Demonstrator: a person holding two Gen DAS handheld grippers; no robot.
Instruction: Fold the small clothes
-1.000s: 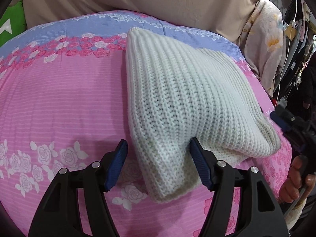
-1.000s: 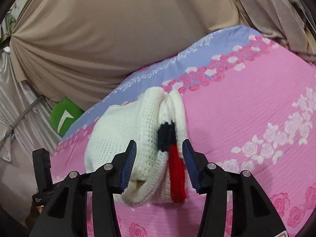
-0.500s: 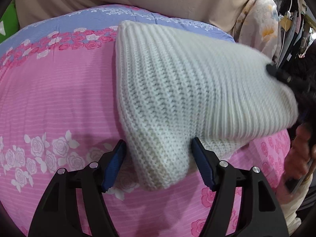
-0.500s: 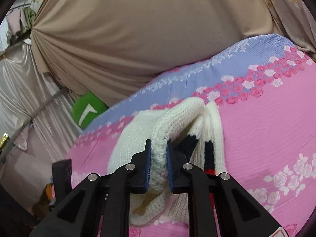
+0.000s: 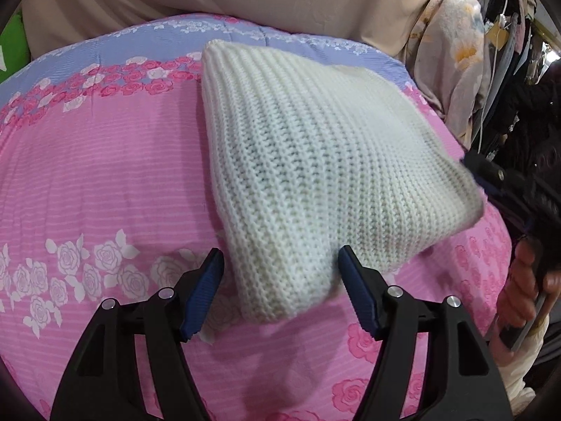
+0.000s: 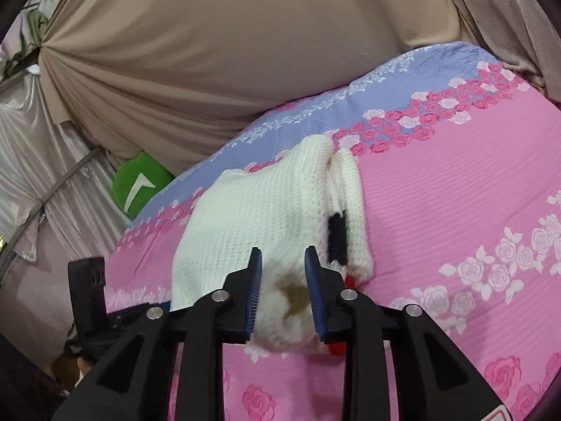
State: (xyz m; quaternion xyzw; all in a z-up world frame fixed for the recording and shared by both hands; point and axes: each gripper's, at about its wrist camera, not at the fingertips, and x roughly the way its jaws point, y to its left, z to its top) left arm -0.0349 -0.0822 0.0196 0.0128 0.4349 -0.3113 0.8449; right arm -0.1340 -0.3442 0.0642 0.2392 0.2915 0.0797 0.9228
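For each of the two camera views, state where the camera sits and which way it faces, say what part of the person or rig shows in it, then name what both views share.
Left wrist view: sits on the left gripper, looking along its open fingers across the bed at the white knit sweater; the person's right hand shows at the right edge.
Right wrist view: sits on the right gripper, facing the sweater's other end, fingers parted around a fold; the left gripper's tool shows low left.
Shared: the sweater and the pink floral bedspread.

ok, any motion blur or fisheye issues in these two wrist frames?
Left wrist: white knit sweater is sharp at centre, smeared at its right corner; dark vignette corners. Right wrist: sweater blurs between the right gripper fingers; pink bedsheet bows.
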